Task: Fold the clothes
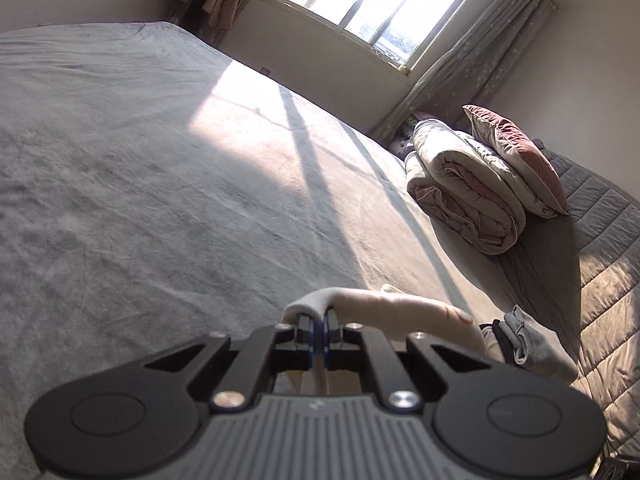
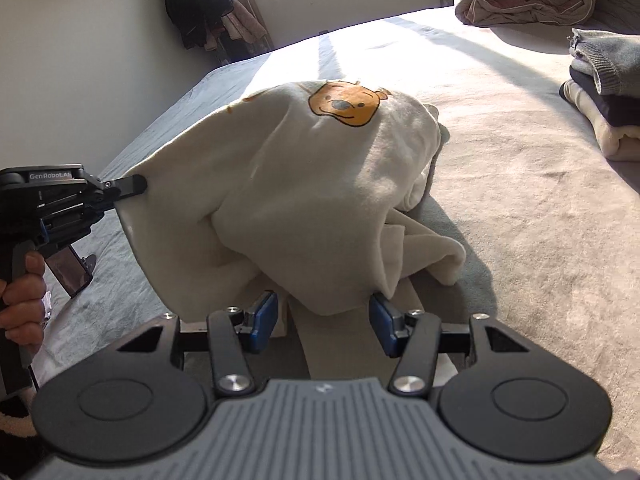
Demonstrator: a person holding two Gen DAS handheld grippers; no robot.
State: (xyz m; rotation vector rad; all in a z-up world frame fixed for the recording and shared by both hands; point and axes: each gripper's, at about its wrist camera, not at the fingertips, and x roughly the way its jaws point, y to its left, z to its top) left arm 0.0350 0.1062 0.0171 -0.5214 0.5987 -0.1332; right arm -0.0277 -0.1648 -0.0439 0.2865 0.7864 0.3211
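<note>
A cream sweatshirt (image 2: pixel 304 184) with an orange bear face print lies bunched on the grey bed. In the right wrist view my left gripper (image 2: pixel 138 186) pinches its left edge and lifts it. The left wrist view shows that gripper (image 1: pixel 319 326) shut on a fold of the cream cloth (image 1: pixel 384 306), which drapes over the fingers to the right. My right gripper (image 2: pixel 323 312) stands open at the near hem, blue pads (image 2: pixel 264 316) either side of hanging cloth, gripping nothing.
A stack of folded clothes (image 2: pixel 604 92) sits at the right of the bed, also seen as folded clothes (image 1: pixel 520 340). A rolled quilt (image 1: pixel 468 192) with a dark red pillow (image 1: pixel 520 152) lies by the headboard. A person's hand (image 2: pixel 20 292) holds the left gripper's handle.
</note>
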